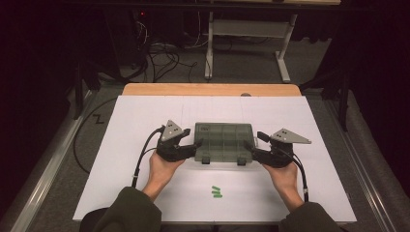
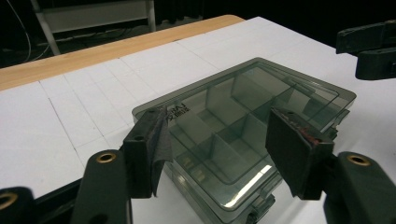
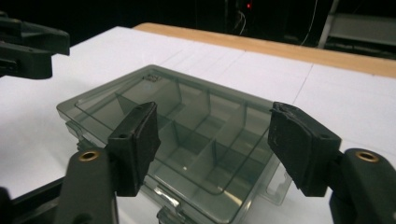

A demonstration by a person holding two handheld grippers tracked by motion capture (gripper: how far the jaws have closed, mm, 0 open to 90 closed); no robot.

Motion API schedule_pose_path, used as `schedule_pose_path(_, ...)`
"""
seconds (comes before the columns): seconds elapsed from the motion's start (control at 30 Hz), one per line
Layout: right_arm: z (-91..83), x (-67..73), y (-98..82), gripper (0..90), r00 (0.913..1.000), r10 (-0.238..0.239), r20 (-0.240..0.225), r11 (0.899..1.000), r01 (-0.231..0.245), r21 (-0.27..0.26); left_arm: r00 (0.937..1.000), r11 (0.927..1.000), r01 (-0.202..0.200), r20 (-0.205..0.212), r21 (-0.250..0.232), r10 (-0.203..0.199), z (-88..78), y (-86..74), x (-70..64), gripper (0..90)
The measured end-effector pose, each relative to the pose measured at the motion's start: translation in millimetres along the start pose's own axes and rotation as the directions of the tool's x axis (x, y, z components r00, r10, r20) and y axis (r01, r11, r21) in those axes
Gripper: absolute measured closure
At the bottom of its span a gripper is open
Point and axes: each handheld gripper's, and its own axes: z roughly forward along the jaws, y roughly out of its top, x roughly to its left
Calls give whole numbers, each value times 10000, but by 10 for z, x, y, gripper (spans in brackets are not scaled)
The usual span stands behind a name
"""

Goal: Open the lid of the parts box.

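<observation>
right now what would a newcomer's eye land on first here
The smoky clear box, lid shut, in the middle of the white table, with a gripper at each end: the left gripper at its left end, the right gripper at its right, both with jaws apart around the box's near corners. Next, the small green pieces lying on the table between the forearms, nearer the person than the box.
</observation>
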Motion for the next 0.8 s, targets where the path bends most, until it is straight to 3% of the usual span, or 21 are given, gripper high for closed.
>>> schedule_pose_path(0.13, -32, -22, 12, 409, 10000, 48, 31, 9995, -49, 303, 9995, 9994, -105, -282, 339, 114, 27, -16, -13, 416)
schedule_pose_path(0.47, -66, -5, 70, 468, 9996, -265, 133, 9971, 255, 723, 9998, 9951, -14, -188, 991, 33, 61, -26, 14, 499)
schedule_pose_path(0.8, -81, -17, 97, 548, 9993, -326, 161, 9811, 289, 1911, 9998, 9856, 138, -137, 1686, -117, 36, -25, 62, 581)
